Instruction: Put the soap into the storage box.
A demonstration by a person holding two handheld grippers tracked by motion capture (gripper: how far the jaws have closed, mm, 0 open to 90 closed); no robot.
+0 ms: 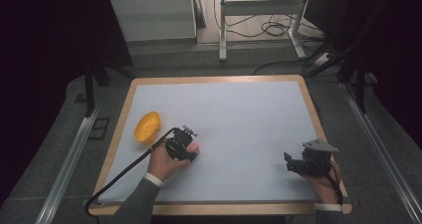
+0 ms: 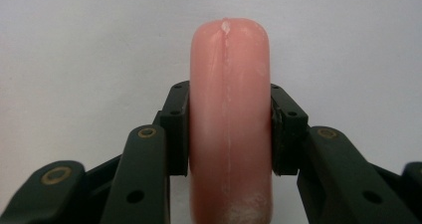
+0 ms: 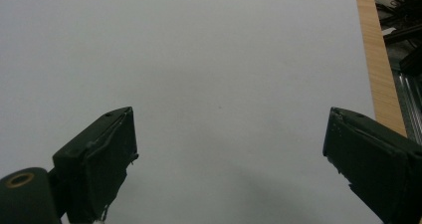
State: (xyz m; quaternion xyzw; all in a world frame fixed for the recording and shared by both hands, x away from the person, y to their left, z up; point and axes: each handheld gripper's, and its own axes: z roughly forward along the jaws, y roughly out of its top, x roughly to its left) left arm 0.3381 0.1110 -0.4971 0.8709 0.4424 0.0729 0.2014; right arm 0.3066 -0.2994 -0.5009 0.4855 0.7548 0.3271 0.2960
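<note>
Left hand-held gripper (image 1: 191, 148) clamped on a pink sausage-shaped piece (image 2: 230, 119), jaws pressing both its sides; piece held just above the white desk (image 1: 239, 114) surface, left of centre; yellow bowl (image 1: 147, 127) near, to its left, tipped on its side; right hand-held gripper (image 3: 229, 154) spread wide, nothing between its jaws, low over desk's right front.

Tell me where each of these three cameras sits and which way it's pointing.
High view: above the person's side, looking forward and down on the table; both forearms, left gripper, right gripper, yellow bowl.
Left gripper view: on the left gripper, looking along jaws shut on a pink sausage.
Right gripper view: on the right gripper, jaws open over the mat.
Shared: high and left gripper views both show the sausage.
</note>
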